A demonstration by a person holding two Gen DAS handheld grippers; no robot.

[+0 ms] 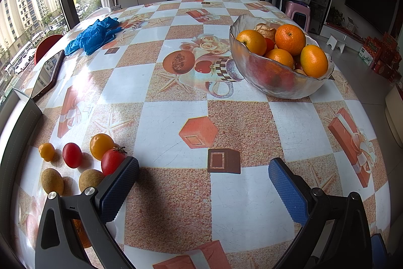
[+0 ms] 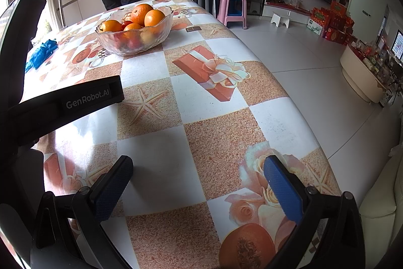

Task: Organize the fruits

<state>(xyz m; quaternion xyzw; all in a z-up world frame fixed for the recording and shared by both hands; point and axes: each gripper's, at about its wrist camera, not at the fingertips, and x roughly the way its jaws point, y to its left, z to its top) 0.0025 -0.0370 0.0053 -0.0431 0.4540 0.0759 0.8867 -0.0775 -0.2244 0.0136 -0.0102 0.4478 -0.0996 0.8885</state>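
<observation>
Glass bowl (image 1: 279, 82) toward the counter's (image 1: 173, 190) far right edge already holds oranges (image 1: 289, 39). Six small fruits, among them a red tomato (image 1: 112, 160), wait near the left edge. Both the left gripper (image 1: 202, 179) and right gripper (image 2: 199, 178) stand wide open, empty.

A clear glass bowl (image 1: 279, 82) sits far right on the table, piled with round oranges (image 1: 290, 39); something red shows low inside. Near left lie six small loose fruits. Two red tomatoes (image 1: 72, 155), one (image 1: 112, 160) with a green stem, lie beside two yellow tomatoes (image 1: 100, 145), one smaller (image 1: 46, 151). Two brown round fruits (image 1: 52, 180) lie nearest, close together.
</observation>
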